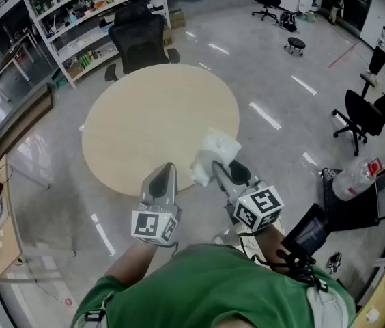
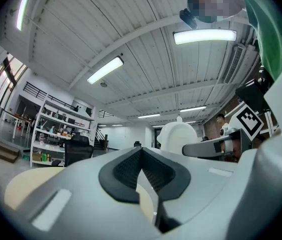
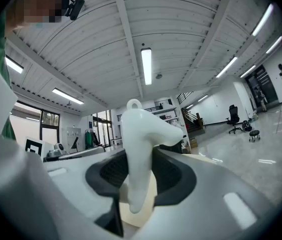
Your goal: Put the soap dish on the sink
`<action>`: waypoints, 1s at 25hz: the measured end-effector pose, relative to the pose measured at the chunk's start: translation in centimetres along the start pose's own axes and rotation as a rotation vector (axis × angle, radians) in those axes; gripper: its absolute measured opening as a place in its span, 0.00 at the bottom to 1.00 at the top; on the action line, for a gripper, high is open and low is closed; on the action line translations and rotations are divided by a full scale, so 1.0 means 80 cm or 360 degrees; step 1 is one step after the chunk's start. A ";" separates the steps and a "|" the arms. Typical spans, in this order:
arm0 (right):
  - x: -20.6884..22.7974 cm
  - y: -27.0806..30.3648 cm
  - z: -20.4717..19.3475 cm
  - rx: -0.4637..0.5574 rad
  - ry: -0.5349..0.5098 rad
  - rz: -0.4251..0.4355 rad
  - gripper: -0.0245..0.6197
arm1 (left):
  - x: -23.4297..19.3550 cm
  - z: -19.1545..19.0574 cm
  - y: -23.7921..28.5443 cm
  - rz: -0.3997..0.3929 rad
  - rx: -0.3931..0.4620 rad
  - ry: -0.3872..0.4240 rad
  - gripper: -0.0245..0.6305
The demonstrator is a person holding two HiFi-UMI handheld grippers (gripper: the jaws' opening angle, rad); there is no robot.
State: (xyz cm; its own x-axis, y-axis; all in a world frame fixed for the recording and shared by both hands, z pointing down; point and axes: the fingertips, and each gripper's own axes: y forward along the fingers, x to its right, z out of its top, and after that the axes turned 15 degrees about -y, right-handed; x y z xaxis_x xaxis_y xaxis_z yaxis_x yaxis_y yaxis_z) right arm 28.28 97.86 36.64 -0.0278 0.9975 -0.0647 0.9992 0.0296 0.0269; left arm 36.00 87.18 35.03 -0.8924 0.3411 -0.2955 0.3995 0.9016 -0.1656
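Observation:
My right gripper (image 1: 211,171) is shut on the white soap dish (image 1: 215,153) and holds it over the near right edge of the round table. In the right gripper view the soap dish (image 3: 140,139) stands upright between the dark pads (image 3: 173,174), its small ring at the top, and the right gripper (image 3: 140,176) points level. My left gripper (image 1: 164,175) hangs just left of it, shut with nothing in it. From the left gripper view, the left gripper (image 2: 142,156) has its pads together, and the soap dish (image 2: 177,135) shows beyond at the right.
The round beige table (image 1: 145,125) lies ahead with a black office chair (image 1: 141,39) behind it. White shelves (image 1: 76,19) line the far left wall. More chairs (image 1: 373,111) stand at the right, with a plastic bottle (image 1: 356,178) and a dark device (image 1: 310,232) close by.

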 end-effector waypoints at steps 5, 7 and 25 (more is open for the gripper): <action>0.006 0.002 -0.002 0.0002 -0.0013 0.0016 0.25 | 0.001 -0.004 0.006 0.0011 0.0023 -0.0002 0.05; 0.006 0.005 -0.003 -0.0002 -0.0014 0.0024 0.25 | -0.001 -0.004 0.006 0.0018 0.0023 -0.0002 0.05; 0.007 0.000 0.002 0.0030 0.0008 0.0085 0.25 | 0.008 0.000 0.006 0.0061 0.0027 0.0026 0.05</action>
State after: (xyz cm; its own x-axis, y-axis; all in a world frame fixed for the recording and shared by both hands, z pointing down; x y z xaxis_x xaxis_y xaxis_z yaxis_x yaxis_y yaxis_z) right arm 28.29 98.41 36.46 0.0256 0.9979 -0.0588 0.9996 -0.0250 0.0115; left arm 35.60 87.82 34.80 -0.8796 0.3797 -0.2868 0.4369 0.8832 -0.1706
